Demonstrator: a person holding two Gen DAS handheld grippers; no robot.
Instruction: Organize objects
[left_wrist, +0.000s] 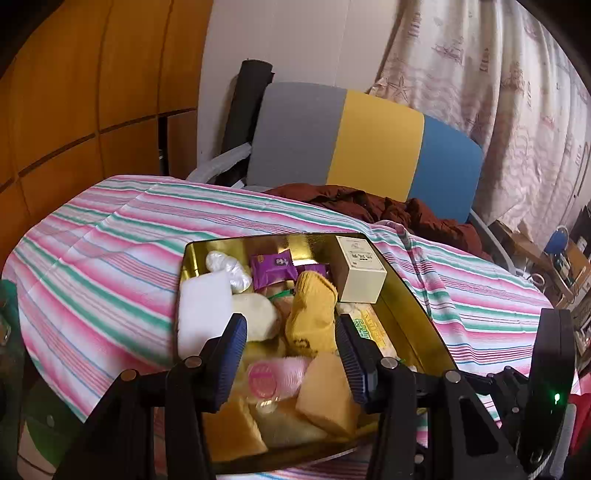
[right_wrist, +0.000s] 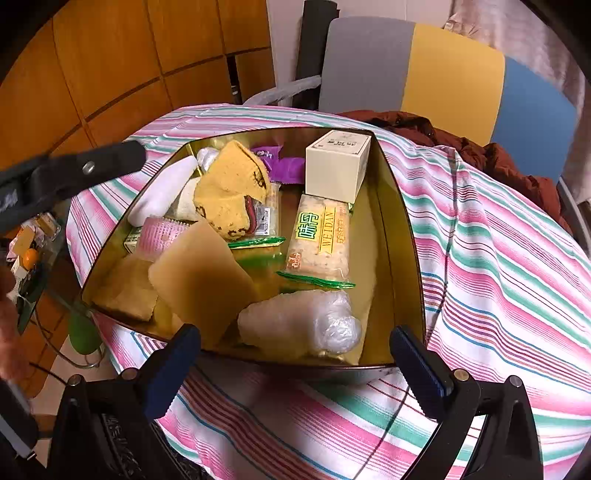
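Right gripper (right_wrist: 295, 363): jaws spread wide, holding nothing, hovering just short of the near rim of the gold tin (right_wrist: 400, 206).

Left gripper (left_wrist: 291, 354): jaws apart, empty, above the tin's near end.

Gold tin, on a table under a striped cloth (right_wrist: 498, 266).

Contents, nearest the tin's near rim first:
- clear plastic-wrapped bundle (right_wrist: 303, 323);
- tan sponge (right_wrist: 201, 277), tilted, leaning over a second tan piece (right_wrist: 125, 291);
- pink roll (right_wrist: 159, 234), just beyond the sponge;
- "WEIDAN" snack packet (right_wrist: 319, 240), lying flat mid-tin;
- yellow knitted sock (right_wrist: 231, 192), atop the central pile;
- white block (right_wrist: 162, 194), against the tin's left wall;
- cream box (right_wrist: 338, 166), upright in the tin's far right corner;
- purple wrappers (right_wrist: 280, 162), at the tin's far wall.

Beyond the tin: maroon garment (right_wrist: 461, 144); chair back (right_wrist: 447, 62) in grey, yellow and blue.
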